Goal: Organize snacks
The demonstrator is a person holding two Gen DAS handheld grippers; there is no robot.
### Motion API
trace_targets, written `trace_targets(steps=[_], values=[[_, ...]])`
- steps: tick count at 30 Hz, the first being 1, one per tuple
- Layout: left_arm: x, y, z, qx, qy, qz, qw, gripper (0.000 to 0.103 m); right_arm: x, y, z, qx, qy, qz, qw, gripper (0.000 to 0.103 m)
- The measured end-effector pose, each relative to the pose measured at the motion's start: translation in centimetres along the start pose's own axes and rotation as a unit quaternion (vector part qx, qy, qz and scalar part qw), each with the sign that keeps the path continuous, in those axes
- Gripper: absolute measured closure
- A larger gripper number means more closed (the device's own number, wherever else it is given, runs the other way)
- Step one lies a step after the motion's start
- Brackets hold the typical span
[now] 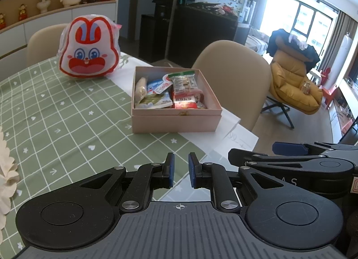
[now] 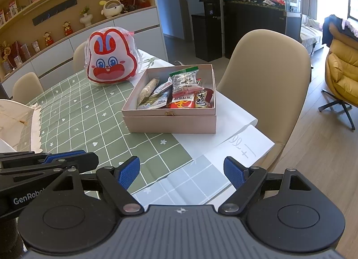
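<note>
Left tongs nearly together, only a narrow gap, gripping nothing; right tongs spread wide, also empty, both low over the near table edge. Farther ahead, well apart from both: pink box of snacks, squarely ahead of either, perhaps nearer the right. Beyond, far left, rabbit bag upright.

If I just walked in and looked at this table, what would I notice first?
Probably the big red-and-white bunny-face bag, standing at the far end of the green checked tablecloth. Right beside it, nearer the beige chair, sits a pink box with no lid on, full of snack packets. Two empty grippers, left and right, wait in front.
</note>
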State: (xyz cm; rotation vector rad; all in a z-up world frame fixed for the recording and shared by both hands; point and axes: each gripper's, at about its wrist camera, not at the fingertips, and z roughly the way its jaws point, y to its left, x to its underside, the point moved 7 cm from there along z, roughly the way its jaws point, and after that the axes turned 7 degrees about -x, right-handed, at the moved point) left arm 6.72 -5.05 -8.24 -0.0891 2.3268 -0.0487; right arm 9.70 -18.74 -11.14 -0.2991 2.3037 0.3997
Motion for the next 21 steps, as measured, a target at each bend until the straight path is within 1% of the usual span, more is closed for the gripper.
trace_targets(steps=[15,21], values=[[0.63,-0.49,0.19,0.006,0.007,0.002,1.0,0.086,0.02,0.16,-0.2,0.002,-0.001,0.0,1.0,0.02],[0.69,0.0,0.57,0.008,0.013,-0.013,0.9998,0.086,-0.11,-0.13,-0.1,0.008,0.001,0.002,1.0,0.02]])
